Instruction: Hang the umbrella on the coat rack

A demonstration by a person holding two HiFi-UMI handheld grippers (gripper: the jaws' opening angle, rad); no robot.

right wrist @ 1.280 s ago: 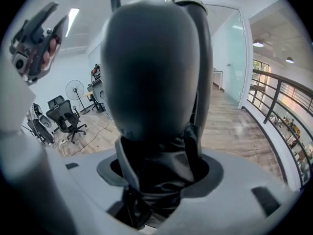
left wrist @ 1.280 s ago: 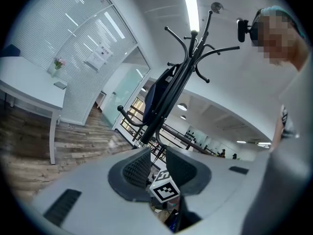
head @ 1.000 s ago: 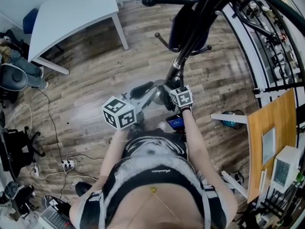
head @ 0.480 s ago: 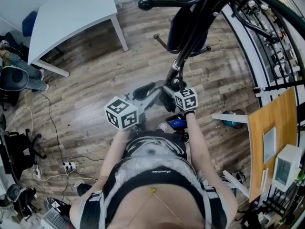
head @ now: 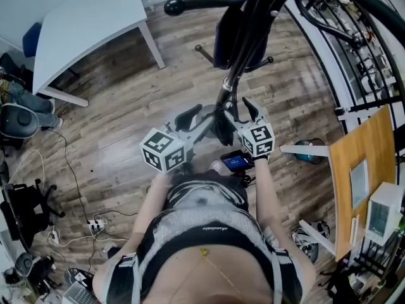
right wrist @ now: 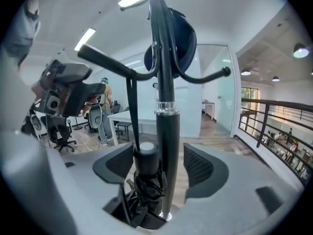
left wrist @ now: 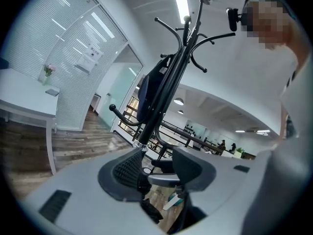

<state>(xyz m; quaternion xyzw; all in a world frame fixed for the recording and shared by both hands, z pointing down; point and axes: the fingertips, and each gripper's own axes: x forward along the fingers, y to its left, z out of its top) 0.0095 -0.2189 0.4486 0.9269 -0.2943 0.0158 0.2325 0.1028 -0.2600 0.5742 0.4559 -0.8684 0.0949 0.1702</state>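
The umbrella (right wrist: 145, 180), a folded black one with crumpled fabric and a smooth cylindrical cap, hangs by its flat dark strap (right wrist: 130, 109) from a curved hook arm (right wrist: 115, 67) of the coat rack (right wrist: 166, 131). It rests right against the glossy black pole, low on the rack, so the hanging looks done. The right gripper (right wrist: 164, 166) has its fingers (right wrist: 203, 168) spread wide. They have just been easing in slightly from their widest, with umbrella and pole both between them, and the dimpled black pads press on neither. This reads as a release, made so the strap alone carries the weight. The left gripper (left wrist: 156, 168) sits just beside it, pointing at the pole's lower part. Its fingers (left wrist: 124, 168) have just been opening wide, with nothing between them, probably after steadying the work. Higher on the rack hangs what looks like a dark blue bag (right wrist: 178, 38), soft and rounded. Below is a wood-plank floor (head: 126, 106).
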